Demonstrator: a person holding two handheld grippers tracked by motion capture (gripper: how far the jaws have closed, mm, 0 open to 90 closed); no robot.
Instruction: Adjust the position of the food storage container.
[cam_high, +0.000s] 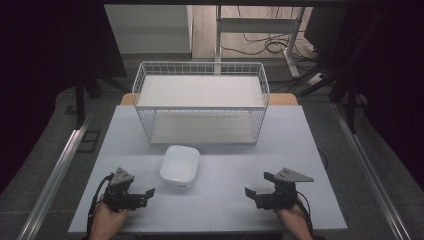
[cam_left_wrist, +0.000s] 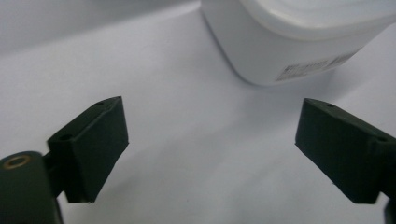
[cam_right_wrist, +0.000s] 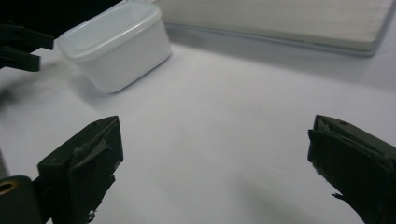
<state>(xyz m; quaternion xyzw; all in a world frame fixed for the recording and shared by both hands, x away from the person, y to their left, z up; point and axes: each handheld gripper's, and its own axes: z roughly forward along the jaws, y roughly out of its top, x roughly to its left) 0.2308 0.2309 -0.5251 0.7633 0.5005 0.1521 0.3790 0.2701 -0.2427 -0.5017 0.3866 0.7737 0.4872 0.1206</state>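
A white rounded square bowl (cam_high: 180, 166) stands on the table's middle, just in front of a white wire basket (cam_high: 201, 102). My left gripper (cam_high: 145, 196) rests at the front left, open and holding nothing, a short way left of the bowl. The left gripper view has the bowl's side with a label (cam_left_wrist: 299, 42) close ahead of the spread jaws. My right gripper (cam_high: 256, 189) sits open at the front right, pointing left, well apart from the bowl (cam_right_wrist: 114, 44). The other gripper's jaws (cam_right_wrist: 18, 46) show at the far left of the right gripper view.
The wire basket holds a white shelf board and has a pale base panel (cam_right_wrist: 280, 21). The grey table (cam_high: 225, 210) has bare surface between the two grippers. Metal rails (cam_high: 55, 175) run along both sides. Cables lie on the floor behind.
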